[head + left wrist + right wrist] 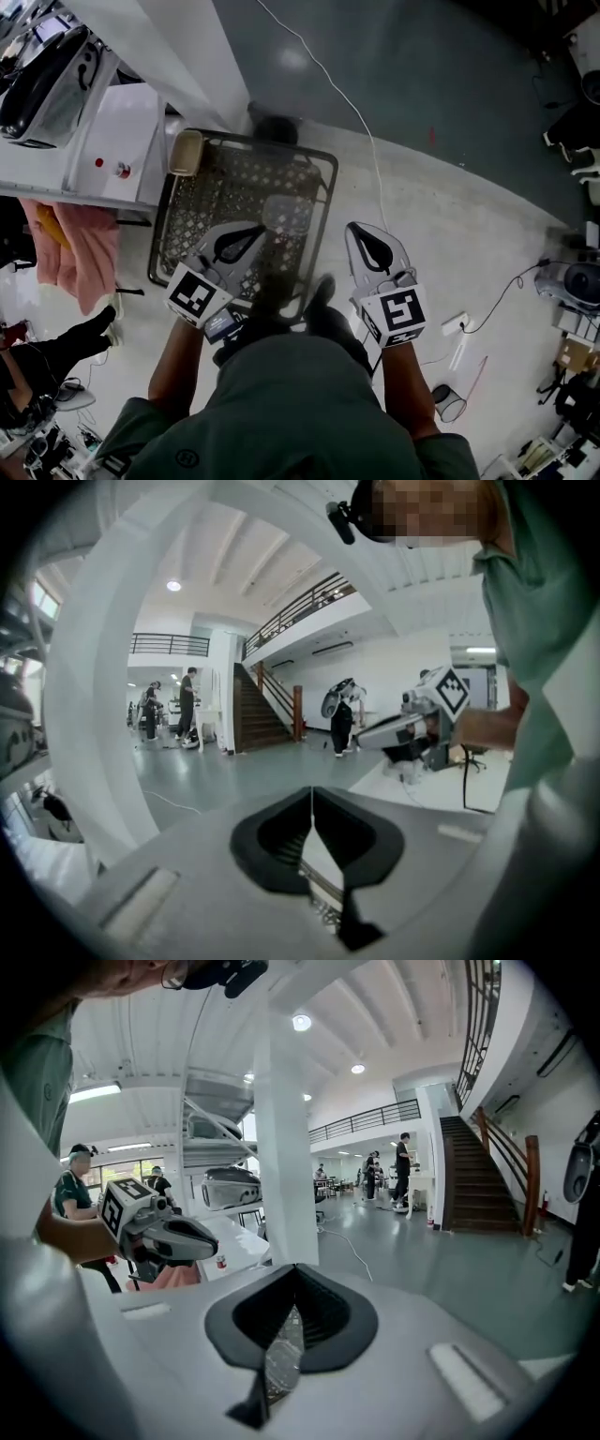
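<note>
Black basket [330, 187] holds one clear plastic piece [286, 214]. Left gripper [251, 230] hangs over it, right gripper [364, 230] just beside its rim — both pinched closed, gripping nothing.

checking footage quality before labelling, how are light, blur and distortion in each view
Head view: dim overall, a glare spot on the glossy grey floor, the person's dark shoes motion-blurred by the black wire basket. Left gripper view: strong fisheye, black corners, the white pillar bowed into an arc. Right gripper view: same fisheye and dark corners, a round ceiling lamp flaring, background sharp.
</note>
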Demonstrator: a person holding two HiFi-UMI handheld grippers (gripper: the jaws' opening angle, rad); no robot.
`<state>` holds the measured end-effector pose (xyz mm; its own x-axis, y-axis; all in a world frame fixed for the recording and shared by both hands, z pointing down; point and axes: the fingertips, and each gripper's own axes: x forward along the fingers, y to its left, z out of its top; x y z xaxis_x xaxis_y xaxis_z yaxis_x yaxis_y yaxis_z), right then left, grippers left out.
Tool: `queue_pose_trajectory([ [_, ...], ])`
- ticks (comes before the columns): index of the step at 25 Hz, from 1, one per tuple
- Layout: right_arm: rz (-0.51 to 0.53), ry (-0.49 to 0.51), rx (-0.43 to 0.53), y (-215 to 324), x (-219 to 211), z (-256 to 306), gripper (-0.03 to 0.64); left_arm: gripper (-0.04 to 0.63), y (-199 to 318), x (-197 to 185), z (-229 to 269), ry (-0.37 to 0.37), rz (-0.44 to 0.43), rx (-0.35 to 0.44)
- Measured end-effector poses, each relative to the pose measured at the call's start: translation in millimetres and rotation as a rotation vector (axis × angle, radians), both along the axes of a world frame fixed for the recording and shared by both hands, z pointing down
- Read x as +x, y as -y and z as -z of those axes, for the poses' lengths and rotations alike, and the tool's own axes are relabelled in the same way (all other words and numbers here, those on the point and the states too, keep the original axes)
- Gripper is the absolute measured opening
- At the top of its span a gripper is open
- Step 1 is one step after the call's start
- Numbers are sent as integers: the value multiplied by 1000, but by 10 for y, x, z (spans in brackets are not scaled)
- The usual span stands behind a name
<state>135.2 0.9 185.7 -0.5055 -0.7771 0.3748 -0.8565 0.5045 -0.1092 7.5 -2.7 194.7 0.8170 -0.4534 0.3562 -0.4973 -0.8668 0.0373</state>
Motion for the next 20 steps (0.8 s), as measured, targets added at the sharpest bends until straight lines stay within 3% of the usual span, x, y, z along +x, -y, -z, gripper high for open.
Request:
queue_pose_trajectory([
  [7, -60, -15, -73, 292, -62, -440, 6, 8, 430, 20, -384, -11, -62, -28],
  [20, -67, -43, -161, 563, -67, -1021, 6, 8, 705, -11, -1221, 27, -65, -142],
])
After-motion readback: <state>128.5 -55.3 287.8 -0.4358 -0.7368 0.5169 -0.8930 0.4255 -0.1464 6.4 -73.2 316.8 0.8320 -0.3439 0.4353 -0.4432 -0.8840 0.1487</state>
